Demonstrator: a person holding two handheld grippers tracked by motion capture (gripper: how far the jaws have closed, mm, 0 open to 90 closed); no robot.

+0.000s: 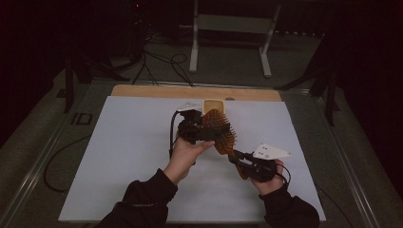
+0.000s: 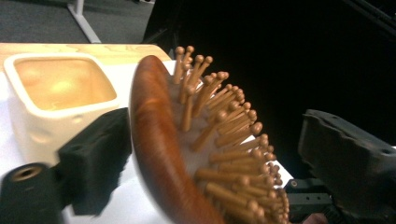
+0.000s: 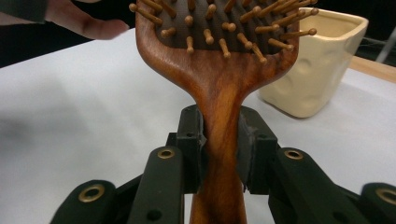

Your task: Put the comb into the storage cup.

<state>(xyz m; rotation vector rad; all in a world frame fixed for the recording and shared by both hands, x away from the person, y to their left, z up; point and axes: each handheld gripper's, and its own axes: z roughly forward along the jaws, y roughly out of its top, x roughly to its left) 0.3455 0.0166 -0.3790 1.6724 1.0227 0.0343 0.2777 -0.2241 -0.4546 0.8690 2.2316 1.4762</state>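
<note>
A wooden paddle hairbrush [image 1: 221,130] with wooden pins is held above the white mat [image 1: 133,156], between the two hands. My right gripper [image 3: 219,140] is shut on its handle [image 3: 219,98], both pads pressed against the wood. My left gripper [image 2: 219,158] stands open around the brush head [image 2: 159,140]: one jaw lies close to the smooth back, the other stands apart from the pin tips. In the high view the left gripper [image 1: 209,130] is at the head and the right gripper [image 1: 240,159] is at the handle end. A cream square cup [image 1: 213,105] stands just behind the brush.
The mat covers a wooden table whose far edge [image 1: 190,91] shows bare. Beyond it are white frame legs [image 1: 195,47] and cables [image 1: 157,66] on the floor. The person's left hand [image 3: 88,21] is near the brush head. The cup [image 3: 317,70] stands upright.
</note>
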